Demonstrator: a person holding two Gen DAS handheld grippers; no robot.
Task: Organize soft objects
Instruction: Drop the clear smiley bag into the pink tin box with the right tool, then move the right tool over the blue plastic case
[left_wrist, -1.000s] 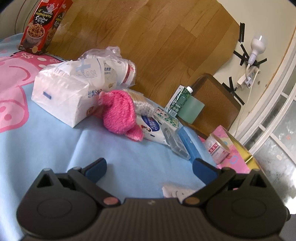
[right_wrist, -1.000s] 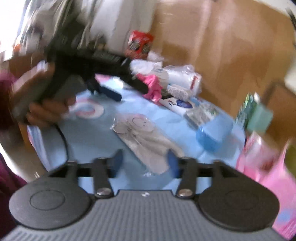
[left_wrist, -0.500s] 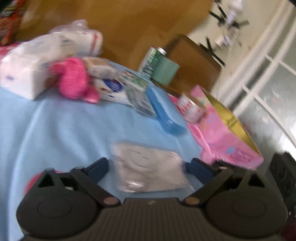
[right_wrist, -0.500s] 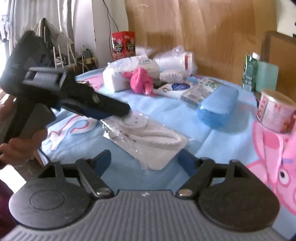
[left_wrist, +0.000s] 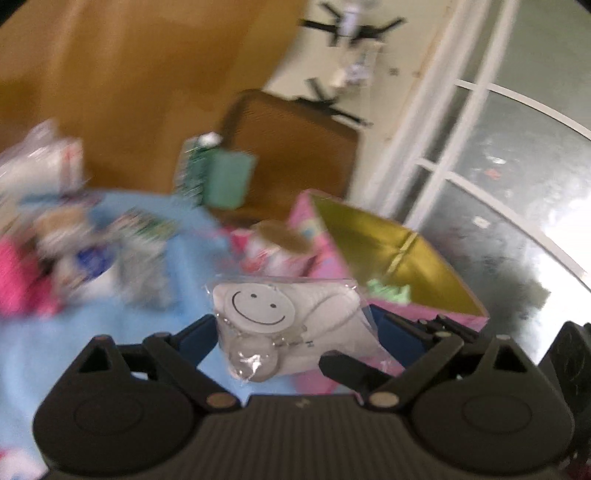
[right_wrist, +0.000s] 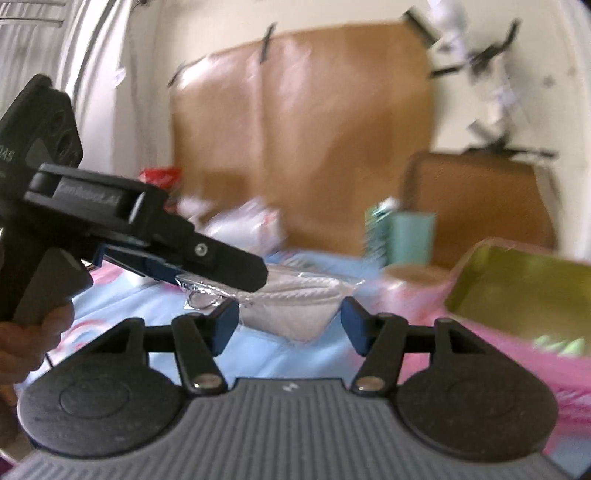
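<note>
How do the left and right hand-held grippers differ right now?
The left hand-held gripper clamps a clear-bagged white smiley pouch; the right hand-held gripper holds nothing. The left's jaws stand wider than the right's. Both have black bodies, blue pads, and jaws that have just been closing.

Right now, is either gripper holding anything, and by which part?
The left gripper holds the clear-wrapped smiley-face pouch by its two side edges, lifted off the blue cloth. The right gripper is open, holding nothing.
</note>
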